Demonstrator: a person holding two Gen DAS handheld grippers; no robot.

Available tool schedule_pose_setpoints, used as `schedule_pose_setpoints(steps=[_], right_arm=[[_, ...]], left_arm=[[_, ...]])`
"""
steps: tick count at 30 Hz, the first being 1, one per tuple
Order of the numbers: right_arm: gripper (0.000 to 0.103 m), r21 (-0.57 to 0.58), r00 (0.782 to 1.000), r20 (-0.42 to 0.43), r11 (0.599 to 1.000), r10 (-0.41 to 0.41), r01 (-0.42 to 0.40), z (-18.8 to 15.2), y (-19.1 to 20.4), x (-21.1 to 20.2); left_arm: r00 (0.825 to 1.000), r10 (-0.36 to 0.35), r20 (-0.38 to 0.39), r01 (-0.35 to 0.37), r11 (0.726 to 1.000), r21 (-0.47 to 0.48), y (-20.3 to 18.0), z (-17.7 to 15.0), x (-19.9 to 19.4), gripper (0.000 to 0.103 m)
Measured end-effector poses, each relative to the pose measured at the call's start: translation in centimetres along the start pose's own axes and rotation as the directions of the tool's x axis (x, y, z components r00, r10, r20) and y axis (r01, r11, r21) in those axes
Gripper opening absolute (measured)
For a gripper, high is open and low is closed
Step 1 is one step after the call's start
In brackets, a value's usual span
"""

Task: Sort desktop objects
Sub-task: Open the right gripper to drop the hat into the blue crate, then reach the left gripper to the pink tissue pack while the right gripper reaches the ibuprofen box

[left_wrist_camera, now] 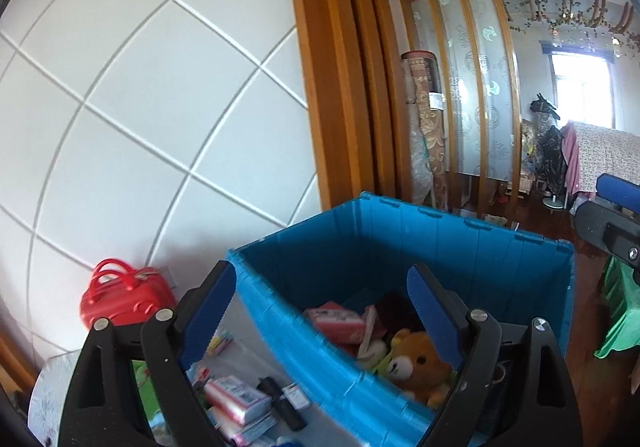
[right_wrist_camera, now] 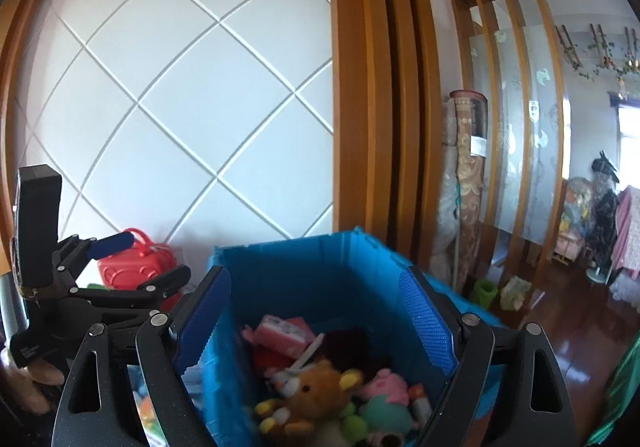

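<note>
A blue plastic crate (left_wrist_camera: pixel 460 247) stands on the table and holds a brown teddy bear (left_wrist_camera: pixel 420 365), a pink packet (left_wrist_camera: pixel 338 323) and other toys. My left gripper (left_wrist_camera: pixel 320 311) is open and empty, astride the crate's near left wall. On the table left of the crate lie pink and white packets (left_wrist_camera: pixel 236 399) and a black marker (left_wrist_camera: pixel 280 401). In the right wrist view my right gripper (right_wrist_camera: pixel 316 319) is open and empty above the crate (right_wrist_camera: pixel 304 267), over the bear (right_wrist_camera: pixel 316 395) and soft toys (right_wrist_camera: pixel 384 403). The left gripper also shows at the left (right_wrist_camera: pixel 120 263).
A red toy suitcase (left_wrist_camera: pixel 124 297) stands against the white panelled wall behind the table. Wooden door frame and slatted screen rise behind the crate. A green cloth (left_wrist_camera: pixel 620 311) hangs at the right. The floor is dark red wood (right_wrist_camera: pixel 568 335).
</note>
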State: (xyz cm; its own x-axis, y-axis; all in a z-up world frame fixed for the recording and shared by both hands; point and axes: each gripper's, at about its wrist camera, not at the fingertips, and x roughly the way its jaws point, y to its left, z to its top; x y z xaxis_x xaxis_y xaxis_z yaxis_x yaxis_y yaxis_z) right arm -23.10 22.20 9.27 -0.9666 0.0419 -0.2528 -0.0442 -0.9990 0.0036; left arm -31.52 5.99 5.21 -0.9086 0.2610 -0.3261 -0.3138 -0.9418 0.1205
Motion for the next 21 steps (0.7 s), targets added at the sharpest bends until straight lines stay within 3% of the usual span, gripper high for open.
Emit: schedule_pose_setpoints(steps=[6,11,15,21], right_arm=[[0.087,-0.009,0.999,-0.04,0.999,0.032,-0.032,-3.9,6.1,-2.7],[0.087,-0.016,0.989,-0.087,0.992,0.123,-0.125,-6.7,10.2,-3.4],[0.087,-0.031,0.965,-0.135,0.973,0.224,-0.23,-9.0,13.1,-2.9],[0.087,-0.052,0.932,-0.192,0.945,0.308,-0.323,-11.1,15.4,-2.2]], left_arm=[[0.997,0.073,-0.023,-0.073,0.997,-0.019,3.6,-5.1,-4.9,0.088],[0.98,0.184,-0.076,-0.188,0.981,-0.048,6.7,-9.8,-8.4,0.088],[0.95,0.295,-0.1,-0.304,0.949,-0.081,9.2,-12.7,-10.5,0.088],[0.883,0.441,-0.16,-0.461,0.88,-0.113,11.4,-15.9,-12.9,0.088]])
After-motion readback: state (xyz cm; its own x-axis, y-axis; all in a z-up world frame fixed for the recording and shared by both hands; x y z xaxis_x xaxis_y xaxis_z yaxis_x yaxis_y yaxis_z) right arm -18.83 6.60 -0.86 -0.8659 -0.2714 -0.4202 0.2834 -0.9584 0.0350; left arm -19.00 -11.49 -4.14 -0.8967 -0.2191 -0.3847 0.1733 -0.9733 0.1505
